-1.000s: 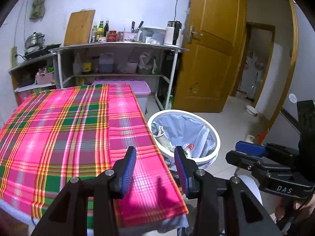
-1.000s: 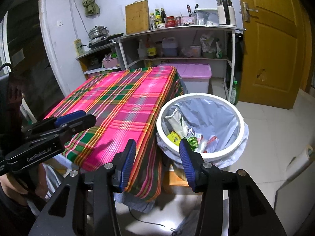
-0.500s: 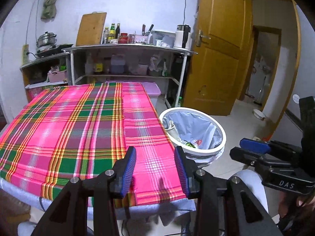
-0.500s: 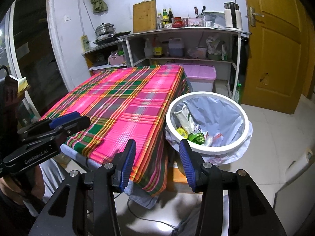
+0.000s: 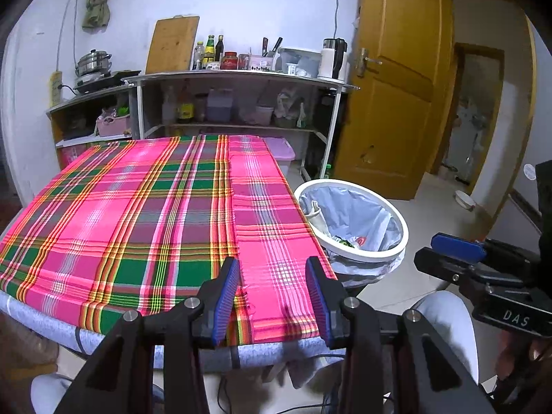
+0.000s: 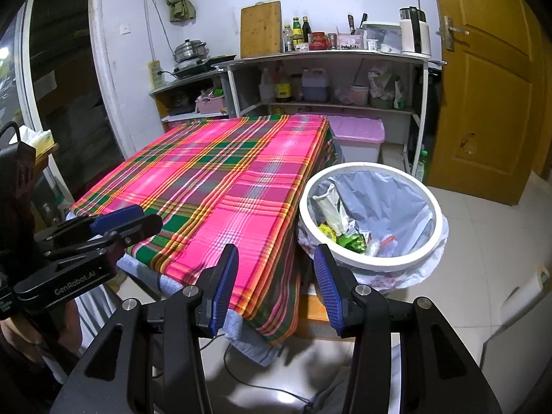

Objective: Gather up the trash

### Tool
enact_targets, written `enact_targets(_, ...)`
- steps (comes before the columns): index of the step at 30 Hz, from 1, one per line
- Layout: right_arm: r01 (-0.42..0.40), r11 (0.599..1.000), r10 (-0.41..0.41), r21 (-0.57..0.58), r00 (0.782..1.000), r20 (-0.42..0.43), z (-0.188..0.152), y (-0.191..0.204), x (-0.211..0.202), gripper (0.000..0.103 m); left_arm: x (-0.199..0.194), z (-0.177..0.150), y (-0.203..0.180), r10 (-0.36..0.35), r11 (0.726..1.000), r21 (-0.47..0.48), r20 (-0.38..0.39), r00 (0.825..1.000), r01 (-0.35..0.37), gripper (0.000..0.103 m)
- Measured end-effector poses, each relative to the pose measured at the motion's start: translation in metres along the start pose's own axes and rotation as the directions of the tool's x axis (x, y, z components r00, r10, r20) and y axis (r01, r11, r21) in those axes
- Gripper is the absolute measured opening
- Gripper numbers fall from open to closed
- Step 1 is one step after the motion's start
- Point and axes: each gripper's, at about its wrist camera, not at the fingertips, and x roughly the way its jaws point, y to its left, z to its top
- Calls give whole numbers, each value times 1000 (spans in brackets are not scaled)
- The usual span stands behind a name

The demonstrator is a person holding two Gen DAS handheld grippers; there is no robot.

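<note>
A white trash bin [image 5: 400, 220] with a grey liner stands on the floor by the table's right edge; it also shows in the right wrist view [image 6: 435, 207]. Wrappers and other trash [image 6: 348, 238] lie inside it. The table under a pink plaid cloth [image 5: 145, 214] carries nothing that I can see. My left gripper [image 5: 272, 293] is open and empty, held above the table's near edge. My right gripper [image 6: 276, 283] is open and empty, held off the table's near right corner, short of the bin. Each gripper shows in the other's view.
Metal shelves [image 5: 241, 79] with bottles, a kettle and a cutting board stand against the back wall. A pink-lidded box [image 6: 355, 131] sits under them. A yellow door [image 5: 393, 103] is at the right. Tiled floor [image 6: 483, 234] lies right of the bin.
Both grippers have pulled back and up from the bin and table; the table and bin look smaller and farther. Both stay open and empty.
</note>
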Motion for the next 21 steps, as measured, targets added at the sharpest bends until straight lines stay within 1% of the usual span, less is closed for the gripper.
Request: enact_targets(21, -5, 1000, 5, -9, 1000, -7, -1, 4, 2, 47, 0, -1, 4, 16, 1000, -14, -6, 1000, -16, 40)
